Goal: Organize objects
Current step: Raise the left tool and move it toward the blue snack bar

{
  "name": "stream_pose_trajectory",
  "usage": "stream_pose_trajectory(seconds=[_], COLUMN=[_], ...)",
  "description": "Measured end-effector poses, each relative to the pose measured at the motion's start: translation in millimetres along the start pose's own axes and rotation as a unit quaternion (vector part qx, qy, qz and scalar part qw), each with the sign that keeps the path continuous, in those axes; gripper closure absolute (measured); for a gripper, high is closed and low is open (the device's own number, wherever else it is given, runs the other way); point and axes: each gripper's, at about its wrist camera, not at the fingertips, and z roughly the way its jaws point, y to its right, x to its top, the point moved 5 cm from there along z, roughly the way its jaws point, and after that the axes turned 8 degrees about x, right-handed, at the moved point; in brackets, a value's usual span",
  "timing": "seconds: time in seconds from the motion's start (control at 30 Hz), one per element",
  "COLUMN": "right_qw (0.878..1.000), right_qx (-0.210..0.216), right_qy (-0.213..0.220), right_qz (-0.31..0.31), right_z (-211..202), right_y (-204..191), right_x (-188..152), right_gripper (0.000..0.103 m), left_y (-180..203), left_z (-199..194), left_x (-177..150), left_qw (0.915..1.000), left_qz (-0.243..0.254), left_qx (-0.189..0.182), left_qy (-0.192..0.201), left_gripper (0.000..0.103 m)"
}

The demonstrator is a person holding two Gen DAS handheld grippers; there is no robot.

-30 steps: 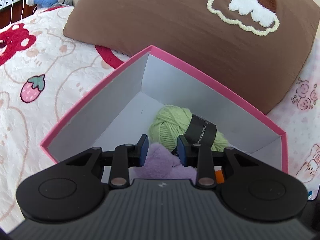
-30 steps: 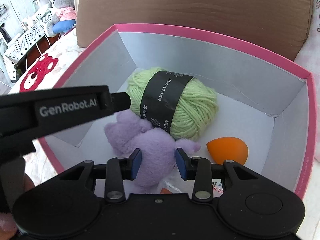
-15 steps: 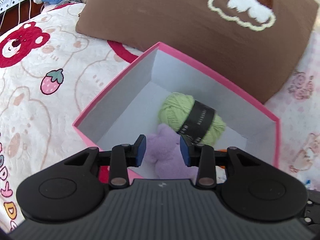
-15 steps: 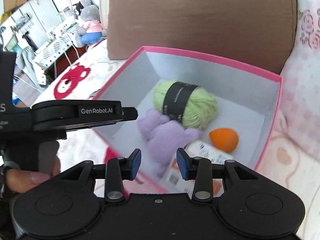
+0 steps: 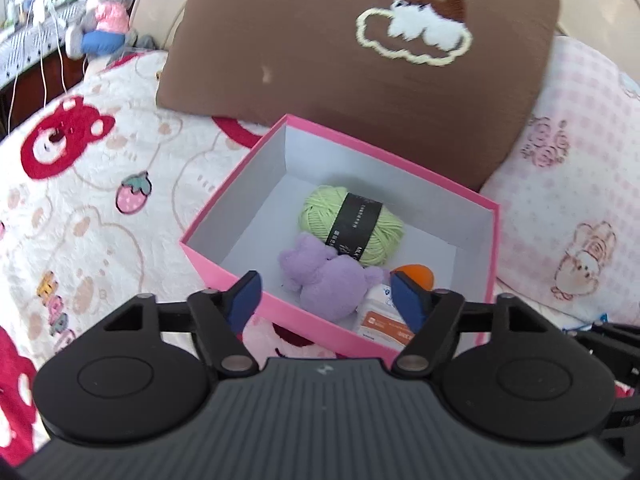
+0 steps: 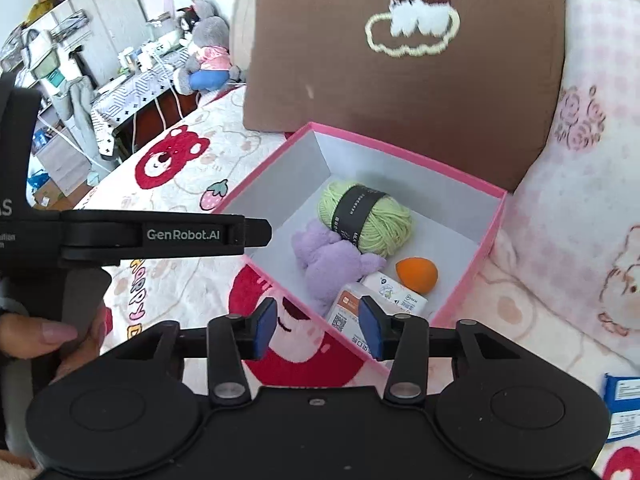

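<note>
A pink box (image 5: 224, 216) (image 6: 480, 252) with a white inside sits on the bed. In it lie a green yarn ball (image 5: 352, 230) (image 6: 366, 218), a purple plush toy (image 5: 328, 280) (image 6: 332, 260), an orange sponge egg (image 5: 416, 274) (image 6: 416, 274) and a white and orange packet (image 5: 380, 320) (image 6: 384, 294). My left gripper (image 5: 326, 300) is open and empty, above the box's near edge. My right gripper (image 6: 316, 328) is open and empty, in front of the box. The left gripper's side (image 6: 160, 236) shows in the right wrist view.
A brown pillow (image 5: 360, 60) (image 6: 400, 64) leans behind the box. A pink patterned pillow (image 5: 572, 184) (image 6: 580, 184) lies to the right. A blue packet (image 6: 624, 408) lies at the right edge. A plush doll (image 5: 104, 16) (image 6: 208, 56) sits far left beside furniture.
Both grippers have pulled back and up, away from the box. The left gripper's fingers have opened wider. The purple plush toy lies in the box, free of both.
</note>
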Motion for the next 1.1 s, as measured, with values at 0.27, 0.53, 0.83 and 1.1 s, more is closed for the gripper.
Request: stream_pose_trajectory(seconds=[0.27,0.53,0.83,1.1], right_qw=[0.999,0.996,0.994,0.994], right_qx=[0.007,-0.006,-0.039,-0.054], right_qy=[0.007,0.014,0.013,0.011], right_qz=[-0.05,-0.082,-0.101,-0.096], right_z=[-29.6,-62.1,-85.5,-111.5], right_y=[-25.0,-44.8,-45.9,-38.2], right_x=[-13.3,-23.0,-48.5,-69.1], right_gripper=[0.037,0.018,0.008,0.008], left_y=[11.2,8.8,10.9,17.9], left_z=[-38.8,-64.5,-96.4,-115.0], left_x=[-21.9,-41.3,-58.8,-75.6], left_qw=[0.9979,0.9989,0.9974,0.9971], left_qz=[0.065,0.046,0.072,0.057], left_qx=[-0.001,-0.008,-0.005,-0.048], left_qy=[0.004,0.005,0.009,-0.015], left_gripper=[0.019,0.011,0.0,0.0])
